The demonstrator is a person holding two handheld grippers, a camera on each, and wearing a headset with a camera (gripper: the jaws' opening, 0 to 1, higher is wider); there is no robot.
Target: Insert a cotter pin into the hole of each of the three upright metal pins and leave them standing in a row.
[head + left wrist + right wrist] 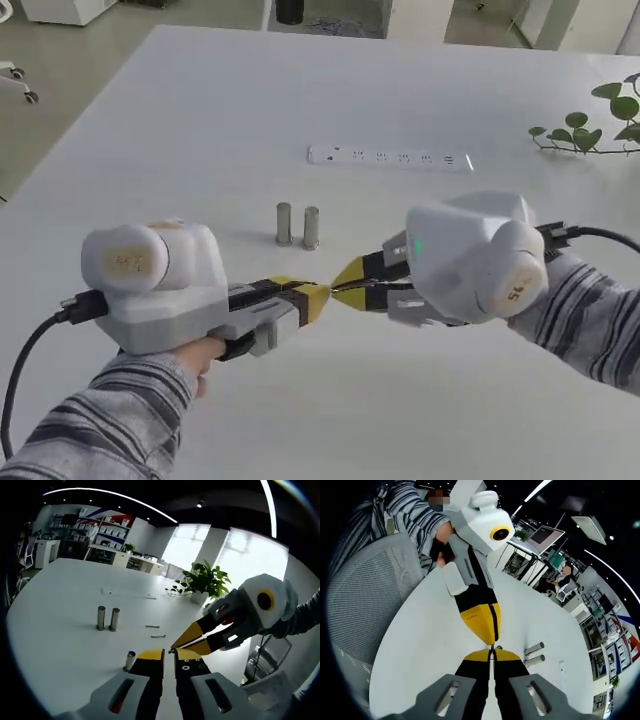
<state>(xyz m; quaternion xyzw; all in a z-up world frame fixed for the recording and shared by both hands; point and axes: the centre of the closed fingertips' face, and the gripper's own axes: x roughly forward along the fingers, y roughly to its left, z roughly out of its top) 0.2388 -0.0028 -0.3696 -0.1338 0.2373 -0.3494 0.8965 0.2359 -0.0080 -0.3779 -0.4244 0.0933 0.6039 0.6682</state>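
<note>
Over the white table (420, 400), the right gripper (491, 656) pinches a thin cotter pin (491, 666), tip to tip with the left gripper (169, 653), its jaws pressed together; two metal pins (284, 223) stand upright beyond.

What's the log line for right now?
left tongs shut | right tongs shut on cotter pin | tip to tip | two metal pins upright | spare cotter pins lying flat

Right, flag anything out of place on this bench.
One metal pin sits alone beside the left gripper, apart from the two upright pins standing side by side, so the three don't form a row.
</note>
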